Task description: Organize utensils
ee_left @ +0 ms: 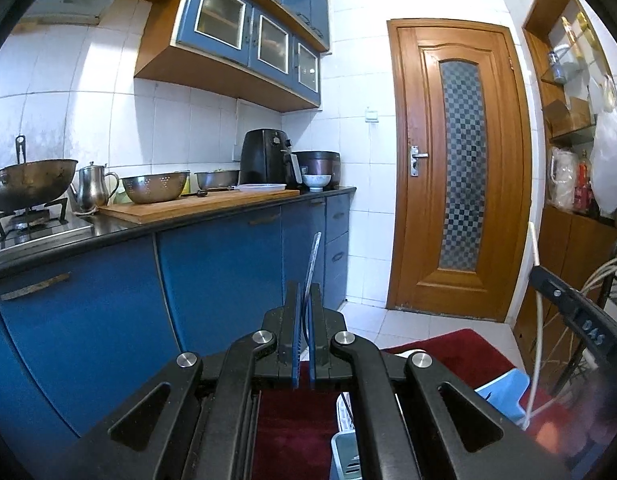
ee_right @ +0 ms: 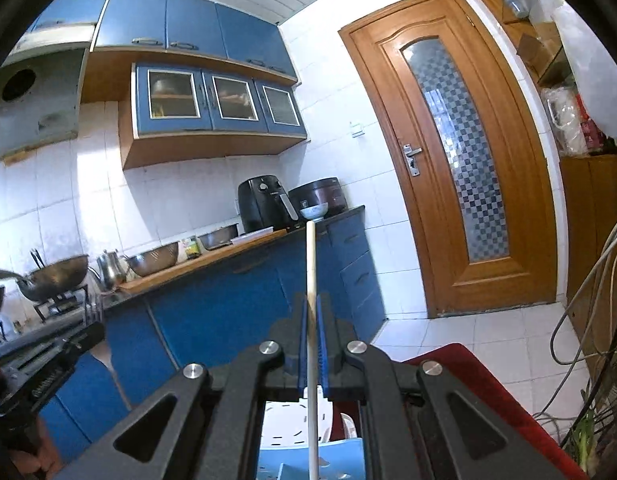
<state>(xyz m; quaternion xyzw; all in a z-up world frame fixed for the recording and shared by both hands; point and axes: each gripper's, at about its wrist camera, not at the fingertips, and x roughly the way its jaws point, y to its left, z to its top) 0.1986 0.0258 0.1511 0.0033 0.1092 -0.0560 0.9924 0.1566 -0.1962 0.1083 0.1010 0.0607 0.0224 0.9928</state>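
Observation:
My left gripper [ee_left: 304, 292] is shut on a thin flat utensil handle [ee_left: 313, 264] that sticks up and forward past the fingertips; its working end is hidden. My right gripper [ee_right: 311, 300] is shut on a pale wooden stick-like utensil [ee_right: 311, 264], which runs from below the fingers up past the tips. Under the right gripper lies a white slotted plastic holder [ee_right: 284, 420] on a light blue surface [ee_right: 340, 460]. The right gripper [ee_left: 576, 312] shows at the right edge of the left wrist view, with the pale stick [ee_left: 534, 320] in it. The left gripper [ee_right: 48, 364] shows at the lower left of the right wrist view.
A kitchen counter [ee_left: 212, 216] with blue cabinets runs along the left, carrying a wok, kettle, colander [ee_left: 154, 188], cutting board, air fryer [ee_left: 266, 156] and rice cooker. A wooden door [ee_left: 456, 168] stands ahead. A dark red cloth [ee_left: 292, 432] lies below. Cables hang at the right [ee_right: 588, 300].

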